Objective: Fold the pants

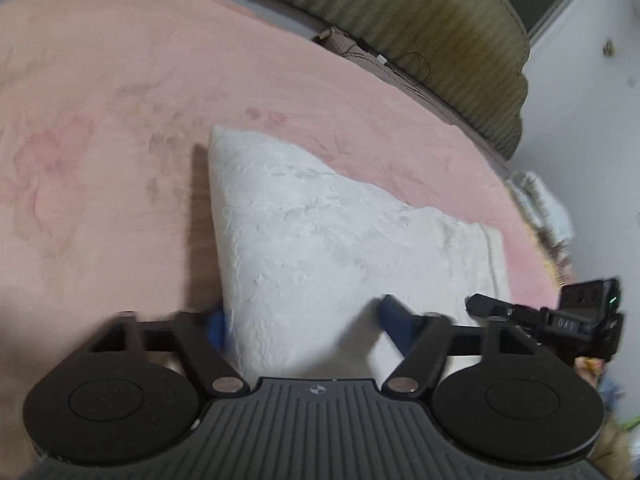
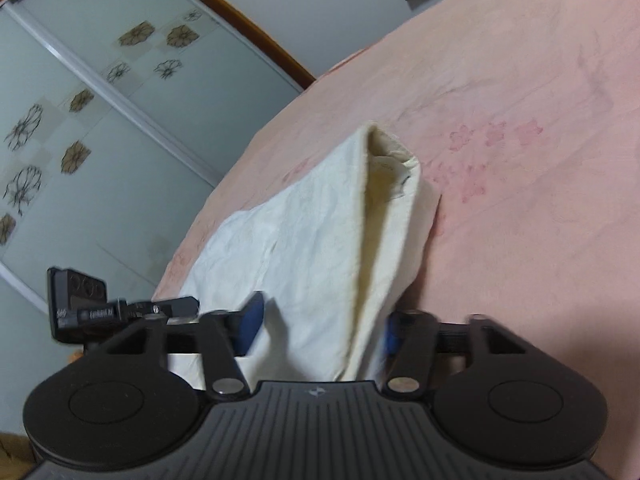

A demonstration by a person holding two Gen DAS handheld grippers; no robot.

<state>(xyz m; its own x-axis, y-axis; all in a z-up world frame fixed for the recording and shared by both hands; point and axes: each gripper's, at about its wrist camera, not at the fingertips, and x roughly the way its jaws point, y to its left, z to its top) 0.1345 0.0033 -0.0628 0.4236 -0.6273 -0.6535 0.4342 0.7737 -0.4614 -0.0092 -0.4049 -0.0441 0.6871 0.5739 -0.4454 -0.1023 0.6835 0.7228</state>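
Observation:
The white pants point(image 1: 304, 236) lie on the pink bedspread point(image 1: 100, 120), with one part lifted off the bed. My left gripper point(image 1: 304, 324) has its blue pads point(image 1: 394, 326) wide apart with the white cloth between them. In the right wrist view the pants point(image 2: 320, 240) rise in a folded peak, with the cream inner side showing. My right gripper point(image 2: 320, 326) also has its blue pads point(image 2: 250, 326) wide apart around the cloth. The other gripper shows at the edge of each view point(image 1: 576, 320) point(image 2: 100, 304).
An olive padded headboard point(image 1: 440, 40) stands at the far end of the bed. A sliding glass door with flower prints point(image 2: 100, 120) stands beyond the bed's edge. Cluttered items point(image 1: 540, 208) lie at the right of the bed.

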